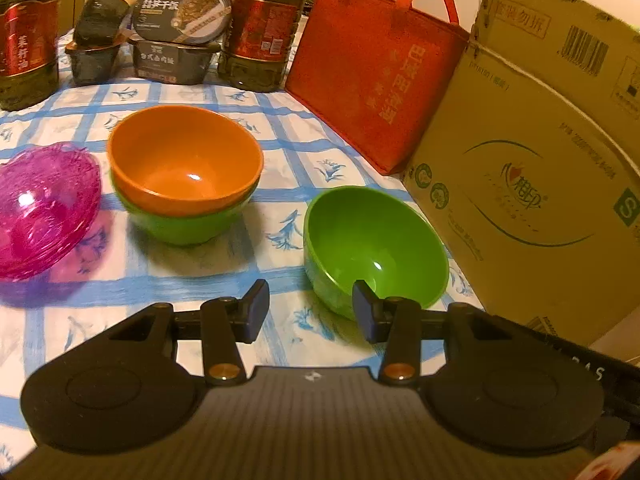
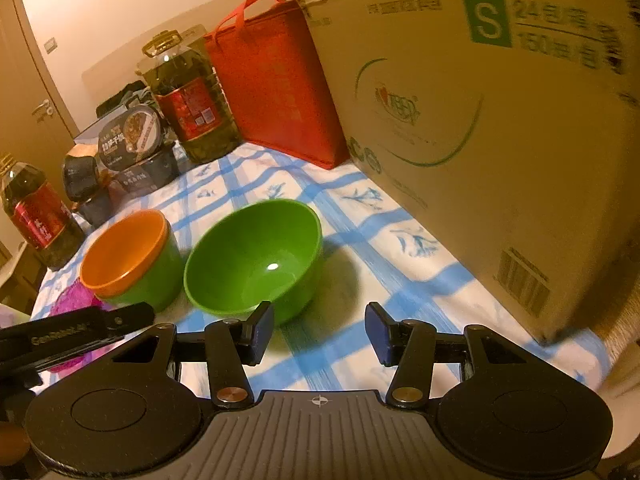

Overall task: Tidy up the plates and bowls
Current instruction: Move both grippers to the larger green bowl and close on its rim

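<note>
A single green bowl [image 1: 374, 246] stands on the blue-checked tablecloth, just ahead of my open, empty left gripper [image 1: 310, 312]; the gripper's right finger overlaps the bowl's near rim. An orange bowl [image 1: 184, 156] is nested in another green bowl [image 1: 188, 224] further left. A pink glass bowl [image 1: 44, 204] sits at far left. In the right wrist view the single green bowl [image 2: 256, 256] lies just ahead-left of my open, empty right gripper [image 2: 320, 332], beside the orange bowl [image 2: 124, 252] stacked in its green bowl [image 2: 156, 280]. The pink bowl [image 2: 74, 300] is partly hidden by the left gripper's body.
A large cardboard box [image 1: 536, 168] and a red tote bag [image 1: 372, 72] wall the right side. Two oil bottles [image 1: 264, 28] and stacked food containers [image 1: 176, 40] line the back. The box [image 2: 500, 128] looms close on the right in the right wrist view.
</note>
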A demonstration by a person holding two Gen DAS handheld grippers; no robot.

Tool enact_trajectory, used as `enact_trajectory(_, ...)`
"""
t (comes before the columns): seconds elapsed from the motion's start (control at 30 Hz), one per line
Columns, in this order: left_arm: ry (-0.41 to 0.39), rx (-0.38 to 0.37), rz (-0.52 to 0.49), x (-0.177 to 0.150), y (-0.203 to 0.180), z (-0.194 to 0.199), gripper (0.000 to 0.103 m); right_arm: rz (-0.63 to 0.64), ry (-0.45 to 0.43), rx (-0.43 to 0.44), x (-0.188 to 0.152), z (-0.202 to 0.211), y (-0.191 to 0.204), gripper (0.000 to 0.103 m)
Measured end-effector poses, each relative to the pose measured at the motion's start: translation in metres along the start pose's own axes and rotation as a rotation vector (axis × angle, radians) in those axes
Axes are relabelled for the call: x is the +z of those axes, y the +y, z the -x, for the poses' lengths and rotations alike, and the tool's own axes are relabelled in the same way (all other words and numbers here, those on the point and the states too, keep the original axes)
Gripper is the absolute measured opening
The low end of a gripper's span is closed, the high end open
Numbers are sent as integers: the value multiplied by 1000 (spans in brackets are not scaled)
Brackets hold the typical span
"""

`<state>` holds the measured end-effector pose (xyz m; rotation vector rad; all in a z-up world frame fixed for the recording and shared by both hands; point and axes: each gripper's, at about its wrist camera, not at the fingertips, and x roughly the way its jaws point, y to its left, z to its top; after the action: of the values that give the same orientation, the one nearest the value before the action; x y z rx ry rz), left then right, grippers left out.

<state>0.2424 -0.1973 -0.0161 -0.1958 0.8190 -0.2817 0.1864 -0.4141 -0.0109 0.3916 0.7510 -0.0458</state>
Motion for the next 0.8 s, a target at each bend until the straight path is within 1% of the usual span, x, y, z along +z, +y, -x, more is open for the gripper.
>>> enact_trajectory(0.2,14,5,-2,8,-2,-28,41,11,12,19,14,-26,2,51)
enact_trajectory(0.43,17,-18,28,12,0,-55,41,21,44,19,24,-58,-1,50)
enact_trajectory(0.6,27,-18,14,14,-2,-72,39,14,69,17,27,-78,-7,50)
enact_trajectory(0.67,17,-15,9,14,-2,-77,38,16,79,14,28,-85,-9,50)
enact_trajectory(0.8,19,-19,16,16,0,-84,32,28,92,26,28,-95,-8,49)
